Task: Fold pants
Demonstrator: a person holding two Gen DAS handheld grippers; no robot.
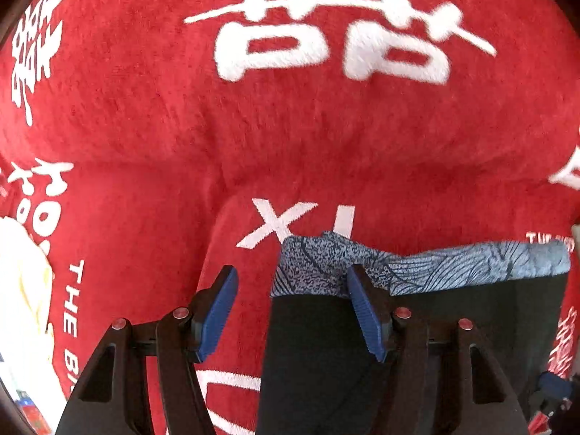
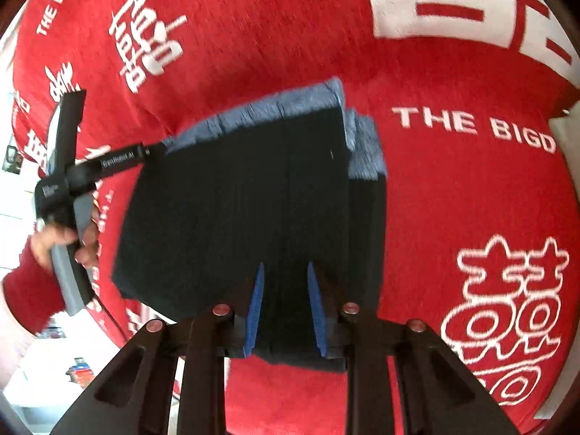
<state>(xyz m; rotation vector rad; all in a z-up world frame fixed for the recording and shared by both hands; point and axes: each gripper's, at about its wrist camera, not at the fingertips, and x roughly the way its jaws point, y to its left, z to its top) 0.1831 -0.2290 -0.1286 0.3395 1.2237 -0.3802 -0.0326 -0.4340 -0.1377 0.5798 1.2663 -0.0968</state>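
The black pants (image 2: 235, 199) lie folded in a thick stack on a red blanket (image 2: 453, 199), their blue-grey patterned waistband (image 2: 290, 105) at the far end. My right gripper (image 2: 284, 268) is at the near edge of the stack, its blue pads (image 2: 255, 308) closed on the black cloth that fills the gap. In the left wrist view my left gripper (image 1: 290, 272) stands open over the waistband's (image 1: 453, 268) left corner. One finger is above the pants (image 1: 319, 344), the other above bare blanket (image 1: 290, 127). Its pads do not press on anything.
A hand (image 2: 58, 239) in a red sleeve grips the left tool's handle at the left of the right wrist view. The blanket carries large white characters and lettering. Beyond its left edge is a pale floor (image 2: 21, 362); something white (image 2: 565, 127) sits at the right edge.
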